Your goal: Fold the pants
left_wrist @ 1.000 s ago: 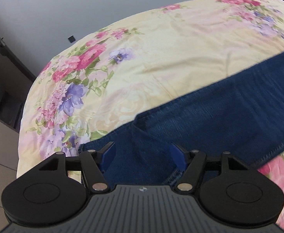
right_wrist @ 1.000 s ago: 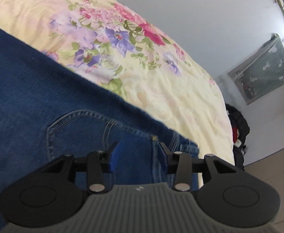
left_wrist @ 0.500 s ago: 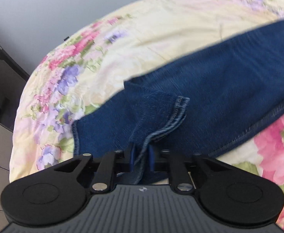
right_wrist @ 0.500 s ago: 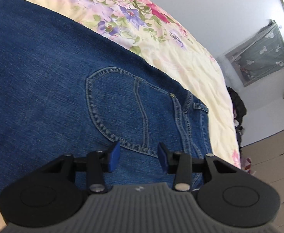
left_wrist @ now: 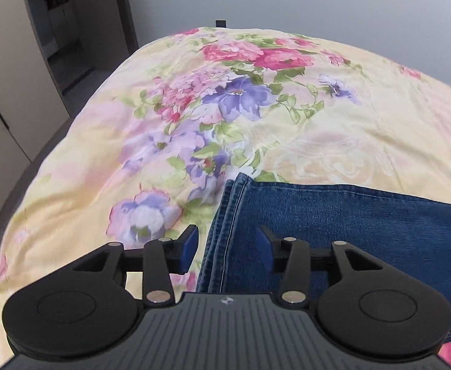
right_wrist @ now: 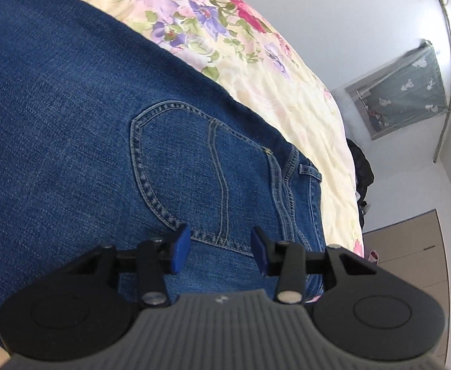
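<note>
Dark blue jeans (left_wrist: 364, 222) lie flat on a floral yellow bedspread (left_wrist: 256, 108). In the left wrist view the leg's stitched hem (left_wrist: 225, 215) runs between the blue pads of my left gripper (left_wrist: 227, 240). Its jaws are opening and the pads stand clear of the cloth on both sides. In the right wrist view my right gripper (right_wrist: 220, 242) hovers open over the seat of the jeans (right_wrist: 55, 108), just below the back pocket (right_wrist: 188, 166) and left of the waistband (right_wrist: 299, 185). Nothing is pinched between its pads.
The bedspread (right_wrist: 287, 86) drops off at the bed's edges. Pale cabinet doors (left_wrist: 6, 98) and a dark doorway (left_wrist: 55, 15) stand to the left. A curtained window (right_wrist: 404, 92), dark clothing (right_wrist: 361, 166) and a wooden cabinet (right_wrist: 410, 246) lie beyond the bed's far side.
My left gripper closed on a bunched fold of the leg hem, carried it sideways and rolled, and now has let go with the hem lying flat. The right gripper drew back, then held still.
</note>
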### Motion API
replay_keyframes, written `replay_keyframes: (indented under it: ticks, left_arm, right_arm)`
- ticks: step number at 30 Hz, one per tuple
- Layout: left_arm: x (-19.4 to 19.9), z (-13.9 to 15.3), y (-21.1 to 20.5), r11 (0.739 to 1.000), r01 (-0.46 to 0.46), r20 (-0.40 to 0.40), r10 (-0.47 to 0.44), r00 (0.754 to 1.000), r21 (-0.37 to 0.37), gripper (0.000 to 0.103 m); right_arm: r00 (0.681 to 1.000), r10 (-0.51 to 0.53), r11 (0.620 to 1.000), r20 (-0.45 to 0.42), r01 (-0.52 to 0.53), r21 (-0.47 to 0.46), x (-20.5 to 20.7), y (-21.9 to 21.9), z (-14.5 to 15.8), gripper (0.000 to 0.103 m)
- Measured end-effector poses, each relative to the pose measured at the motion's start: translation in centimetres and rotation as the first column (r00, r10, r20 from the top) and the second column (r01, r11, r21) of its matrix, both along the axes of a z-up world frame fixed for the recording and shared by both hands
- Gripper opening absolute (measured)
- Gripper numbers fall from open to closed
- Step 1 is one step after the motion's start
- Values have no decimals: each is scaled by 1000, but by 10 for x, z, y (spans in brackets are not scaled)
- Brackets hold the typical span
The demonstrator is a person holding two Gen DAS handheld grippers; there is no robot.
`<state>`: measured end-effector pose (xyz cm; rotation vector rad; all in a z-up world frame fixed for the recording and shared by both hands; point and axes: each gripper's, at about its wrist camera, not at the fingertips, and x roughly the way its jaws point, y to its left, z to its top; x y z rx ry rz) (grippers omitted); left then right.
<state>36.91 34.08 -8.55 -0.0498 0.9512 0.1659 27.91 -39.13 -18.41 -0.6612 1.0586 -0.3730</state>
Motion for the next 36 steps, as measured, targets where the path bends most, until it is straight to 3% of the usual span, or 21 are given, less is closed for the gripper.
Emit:
replay_keyframes:
  ticks: [3,6,10,13,18,22,23,24,26,28,33,36]
  left_arm:
    - [-22,0,6,998,-27,-7,27,1000,-58,52]
    - [-40,-1,-1,999,-19,3,19,1000,-35,52]
    - [-49,-5,-25,996,32,4,-32,999,77,53]
    - [-44,-13,-41,991,53,-19,-52,999,121,53]
    - [-32,-30,-57,985,75,-61,-67,996,153,53]
    - [-27,-45,-60,986,55,-93,-41,995,155,45]
    - [-27,-46,-59,987,51,-96,-37,995,151,42]
    - [-26,-47,-59,988,51,-100,-36,994,146,40]
    - [-22,-50,-61,982,56,-128,-34,991,178,23]
    - [-19,-56,-62,974,75,-160,-41,986,212,18]
    - [-16,-63,-57,976,74,-168,-39,985,203,15]
    - [-20,-57,-59,968,89,-156,-52,986,236,15]
  right_arm:
    - [995,-77,995,63,72,68,-11,-4,16,38]
    - [982,-152,972,111,128,195,-33,-1,33,38]
    - [950,-286,884,123,211,418,-75,6,47,39]
    - [933,-342,823,110,241,514,-101,15,42,39]
    - [933,-351,774,87,237,587,-118,40,21,38]
    - [918,-386,749,88,257,611,-108,44,2,30]
    - [918,-384,747,99,246,617,-107,46,2,12]
    - [920,-372,762,120,229,605,-108,48,6,5]
    - [928,-341,787,151,194,585,-112,48,19,3]
    - [939,-320,792,123,194,579,-117,39,27,0]
    - [954,-294,797,61,210,567,-117,29,11,0]
    - [962,-272,817,33,213,535,-112,35,0,0]
